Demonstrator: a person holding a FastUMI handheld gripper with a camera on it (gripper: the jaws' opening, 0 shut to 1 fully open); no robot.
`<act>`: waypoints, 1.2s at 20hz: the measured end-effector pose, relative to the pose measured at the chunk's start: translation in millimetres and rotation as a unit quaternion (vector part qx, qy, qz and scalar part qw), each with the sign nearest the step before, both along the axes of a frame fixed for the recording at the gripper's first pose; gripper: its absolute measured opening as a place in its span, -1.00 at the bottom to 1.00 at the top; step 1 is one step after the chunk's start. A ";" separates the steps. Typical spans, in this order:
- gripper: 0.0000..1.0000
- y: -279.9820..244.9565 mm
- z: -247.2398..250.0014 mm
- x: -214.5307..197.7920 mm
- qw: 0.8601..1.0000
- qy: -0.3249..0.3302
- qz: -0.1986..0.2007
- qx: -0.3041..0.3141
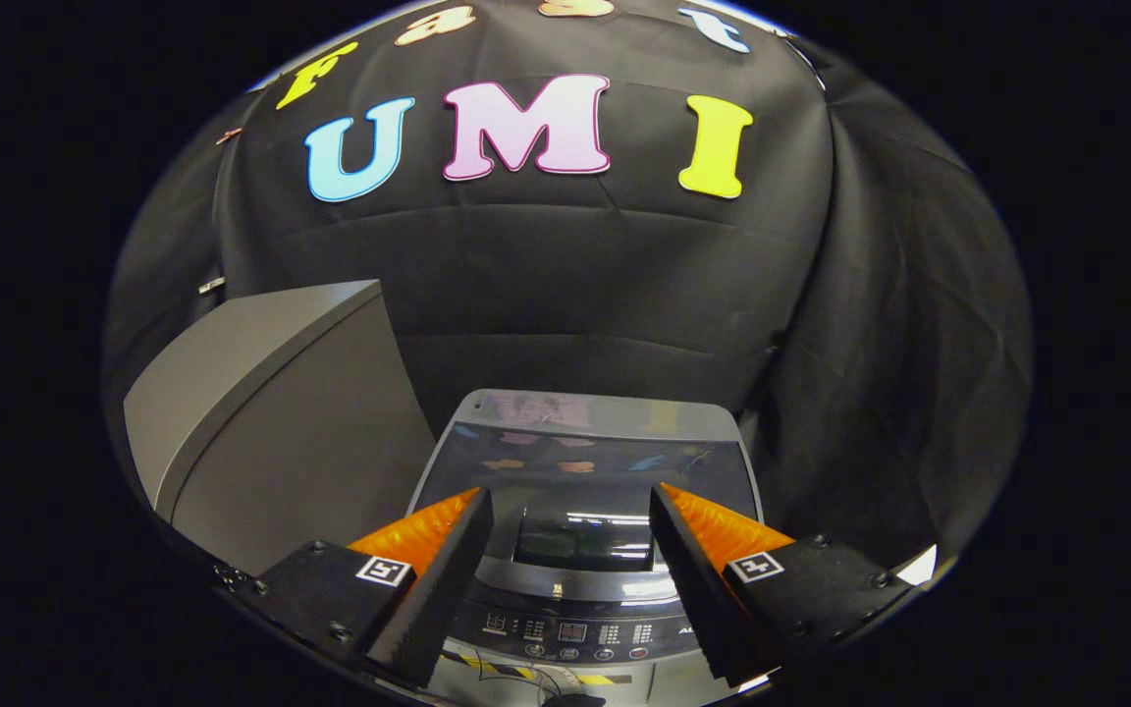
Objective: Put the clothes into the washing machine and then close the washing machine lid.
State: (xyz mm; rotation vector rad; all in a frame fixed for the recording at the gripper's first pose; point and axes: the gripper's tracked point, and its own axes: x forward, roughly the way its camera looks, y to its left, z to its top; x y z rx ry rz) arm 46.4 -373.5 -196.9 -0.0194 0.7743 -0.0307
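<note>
A grey top-loading washing machine (585, 432) stands below and ahead of me. Its glossy dark lid (580, 471) lies flat and shut over the tub, with a window near the front. The control panel (575, 628) with small buttons sits between my fingers, closest to me. My gripper (570, 501) hovers above the front of the machine, open, with nothing between its fingers. No clothes can be seen.
A tall grey cabinet-like box (271, 412) stands close to the left of the machine. The black cloth wall (624, 295) hangs right behind and around the right side. Yellow-black striped tape (526, 673) marks the machine's front.
</note>
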 end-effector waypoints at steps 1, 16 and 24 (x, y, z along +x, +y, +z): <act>1.00 -0.4 0.3 -1.1 1.000 0.002 -0.002 0.001; 1.00 -16.1 16.1 3.4 1.000 -0.013 -0.026 0.010; 1.00 0.1 112.8 37.2 0.987 -0.148 -0.052 0.021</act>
